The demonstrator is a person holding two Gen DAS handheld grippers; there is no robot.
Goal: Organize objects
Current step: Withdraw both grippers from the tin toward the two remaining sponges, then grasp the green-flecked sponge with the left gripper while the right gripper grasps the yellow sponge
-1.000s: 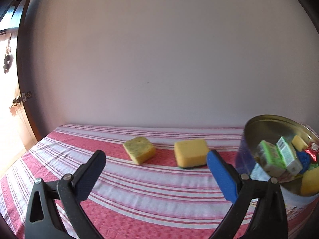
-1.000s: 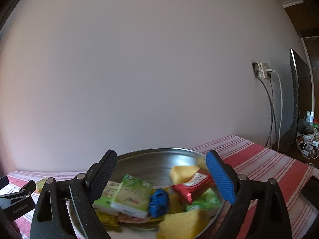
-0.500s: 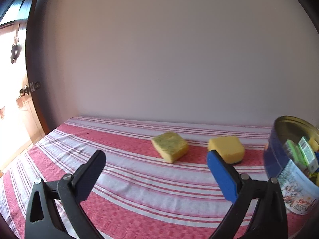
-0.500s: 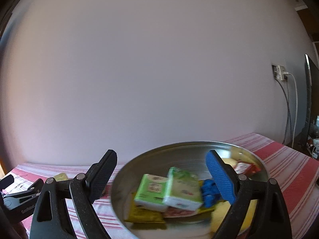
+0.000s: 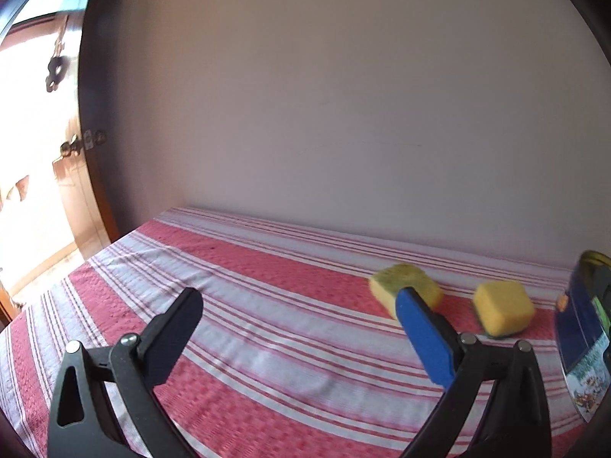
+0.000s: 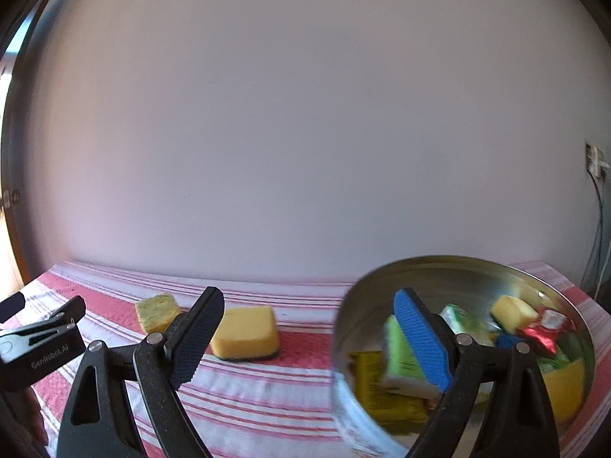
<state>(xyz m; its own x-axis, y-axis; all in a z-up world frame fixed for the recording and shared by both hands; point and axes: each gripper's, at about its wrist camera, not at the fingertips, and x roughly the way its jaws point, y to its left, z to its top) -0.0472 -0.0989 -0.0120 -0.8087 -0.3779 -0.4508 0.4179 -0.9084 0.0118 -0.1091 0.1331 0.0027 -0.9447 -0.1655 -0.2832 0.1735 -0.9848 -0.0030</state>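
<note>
Nearest, the left gripper [image 5: 298,337] and the right gripper [image 6: 309,337] are held with fingers wide apart, nothing between them. Under the left one a broad bare stretch of the striped cloth [image 5: 267,351] on the desk is seen. Beyond, two yellow sponges [image 6: 244,332] [image 6: 157,311] are laid near each other, apart. To their right a round metal tin [image 6: 439,271] filled with packets [image 6: 401,358] is stood. Behind, the desk's far edge is met by a plain wall [image 6: 305,133]; a door [image 5: 76,198] is seen at far left.

Daylight glare from the doorway [image 5: 34,175] — soft motion blur, fisheye-bent edges.
</note>
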